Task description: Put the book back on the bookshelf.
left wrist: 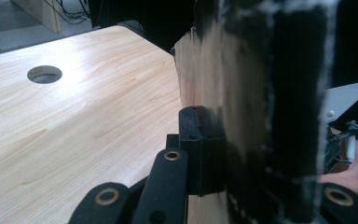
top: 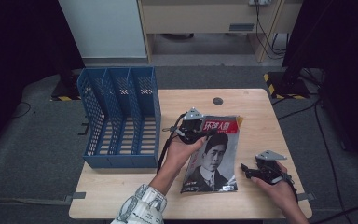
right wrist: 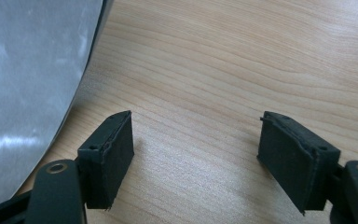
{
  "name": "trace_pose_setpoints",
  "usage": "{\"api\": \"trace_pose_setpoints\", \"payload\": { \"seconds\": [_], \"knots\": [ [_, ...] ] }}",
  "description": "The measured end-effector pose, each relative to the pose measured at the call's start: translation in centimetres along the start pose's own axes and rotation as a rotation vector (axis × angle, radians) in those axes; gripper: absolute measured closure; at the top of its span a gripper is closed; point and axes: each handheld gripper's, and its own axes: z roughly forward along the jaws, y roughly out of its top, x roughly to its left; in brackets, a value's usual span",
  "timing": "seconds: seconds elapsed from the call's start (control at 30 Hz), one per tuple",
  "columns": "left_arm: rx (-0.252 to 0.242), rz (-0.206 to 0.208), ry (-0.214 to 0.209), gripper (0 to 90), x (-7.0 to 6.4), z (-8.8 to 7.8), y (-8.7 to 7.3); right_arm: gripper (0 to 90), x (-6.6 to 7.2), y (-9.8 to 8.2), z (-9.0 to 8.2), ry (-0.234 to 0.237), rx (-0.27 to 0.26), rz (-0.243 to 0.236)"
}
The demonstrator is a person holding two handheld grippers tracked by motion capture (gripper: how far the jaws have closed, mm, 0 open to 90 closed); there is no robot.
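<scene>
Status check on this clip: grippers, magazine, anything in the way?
Left gripper shut on magazine at its top edge. Right gripper open, empty, beside it. Blue file rack stands left; path clear.

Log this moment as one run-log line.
left gripper: shut on magazine | right gripper: open, empty | file rack: empty

Overhead light is hitting the table [top: 256, 116] evenly while the room around is sitting dark. Right by the left gripper [left wrist: 205, 154], the magazine [left wrist: 261, 93] is blurring out of focus; its glossy cover is catching glare beside the right gripper [right wrist: 196, 154].
</scene>
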Motion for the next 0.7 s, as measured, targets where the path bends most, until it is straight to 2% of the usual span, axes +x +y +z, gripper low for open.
{"api": "trace_pose_setpoints", "payload": {
  "seconds": [0.4, 0.7],
  "knots": [
    [-0.024, 0.004, 0.005, 86.5, -0.1, -1.4, 1.3, 26.7, 0.0, 0.0, 0.0, 0.005, 0.003, 0.0],
    [-0.072, 0.007, 0.026, 86.5, -0.2, -2.5, 2.5, 26.9, 0.1, 0.0, 0.0, 0.006, -0.001, -0.001]
  ]
}}
